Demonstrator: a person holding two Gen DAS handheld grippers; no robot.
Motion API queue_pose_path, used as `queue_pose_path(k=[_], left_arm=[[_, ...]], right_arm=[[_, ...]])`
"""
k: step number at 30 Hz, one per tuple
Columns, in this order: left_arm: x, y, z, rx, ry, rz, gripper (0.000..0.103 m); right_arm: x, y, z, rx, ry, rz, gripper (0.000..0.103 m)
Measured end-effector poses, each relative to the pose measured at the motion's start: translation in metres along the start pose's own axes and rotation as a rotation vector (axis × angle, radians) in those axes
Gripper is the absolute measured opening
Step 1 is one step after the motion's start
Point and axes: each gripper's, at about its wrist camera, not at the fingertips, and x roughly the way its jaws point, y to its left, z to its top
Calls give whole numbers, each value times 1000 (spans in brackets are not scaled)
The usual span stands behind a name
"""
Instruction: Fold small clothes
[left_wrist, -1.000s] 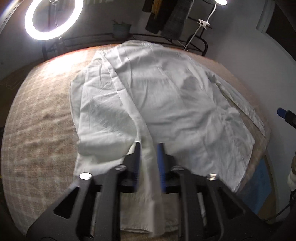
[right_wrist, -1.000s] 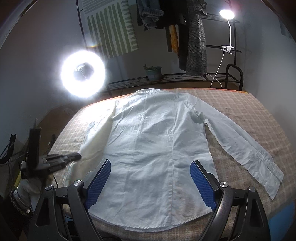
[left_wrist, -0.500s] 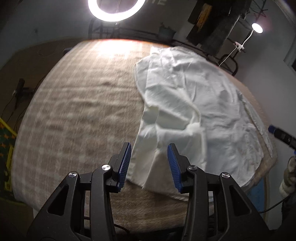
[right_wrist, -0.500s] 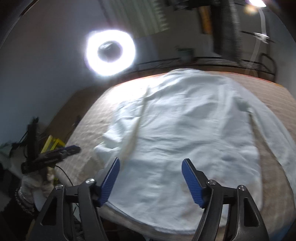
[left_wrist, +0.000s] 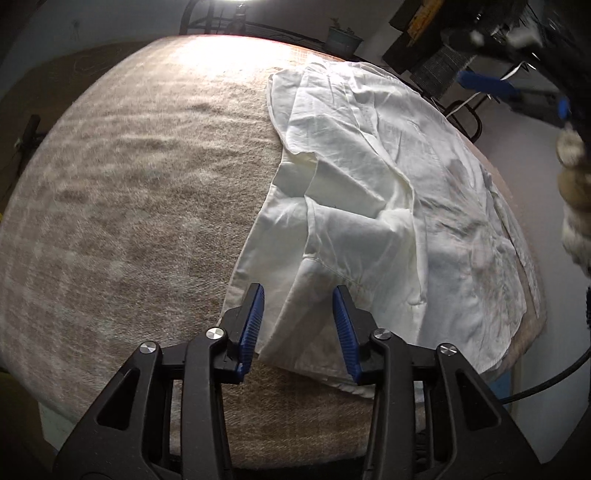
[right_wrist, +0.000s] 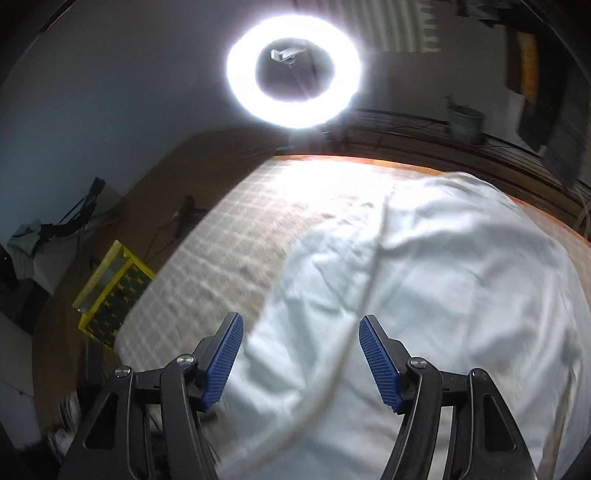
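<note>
A white long-sleeved shirt (left_wrist: 369, 155) lies spread on the beige checked table cover (left_wrist: 129, 184). One sleeve is folded back over its body, and the cuff end rests near the table's front edge. My left gripper (left_wrist: 300, 329) hovers over that cuff end. Its jaws are closing, the cloth shows in the gap, and the blue pads do not press on it. My right gripper (right_wrist: 301, 358) hangs over the shirt (right_wrist: 443, 295) near its left edge. Its jaws are closing a little and hold nothing. The right gripper (left_wrist: 487, 86) also shows at the top right of the left wrist view.
A lit ring light (right_wrist: 293, 72) stands behind the table (right_wrist: 221, 258). On the floor to the left sits a yellow crate (right_wrist: 110, 291). A potted plant (right_wrist: 463, 122) stands on a rail at the back, with dark clothes hanging nearby. A gloved hand (left_wrist: 572, 184) is at the right edge.
My left gripper let go of the sleeve, which now lies folded over the shirt, and drew back to the cuff end. My right gripper swung left across the shirt and its jaws narrowed.
</note>
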Motion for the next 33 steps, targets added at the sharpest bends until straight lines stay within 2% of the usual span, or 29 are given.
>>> queue_pose_path(k=[1, 5, 7, 10, 13, 16, 18, 20, 21, 23, 25, 29, 33], left_arm=[[2, 1, 0, -9, 4, -6, 30], [4, 5, 0, -28, 5, -21, 28], [5, 7, 0, -32, 5, -25, 21], [7, 10, 0, -40, 4, -26, 19], [7, 11, -1, -35, -1, -25, 16], [7, 11, -1, -27, -4, -23, 13], [8, 11, -1, -21, -4, -23, 11], [7, 13, -1, -26, -3, -23, 8], [6, 15, -1, -37, -2, -29, 6], [2, 19, -2, -57, -6, -39, 3], [-5, 23, -5, -72, -15, -54, 1], [-17, 33, -12, -95, -38, -43, 0], [-22, 41, -14, -118, -41, -67, 0]], right_arm=[[10, 2, 8, -5, 11, -3, 69], [69, 11, 41, -21, 93, -44, 69], [95, 13, 49, -8, 127, -47, 69], [136, 19, 63, 10, 191, -59, 69], [172, 32, 70, -29, 245, -144, 69], [201, 45, 72, -128, 292, -284, 69], [213, 46, 72, -162, 324, -328, 62], [221, 44, 71, -184, 354, -356, 39], [225, 42, 70, -193, 366, -370, 34], [224, 38, 70, -197, 357, -373, 15], [219, 34, 73, -177, 335, -352, 3], [196, 25, 86, -131, 265, -330, 1], [183, 14, 96, -42, 225, -269, 1]])
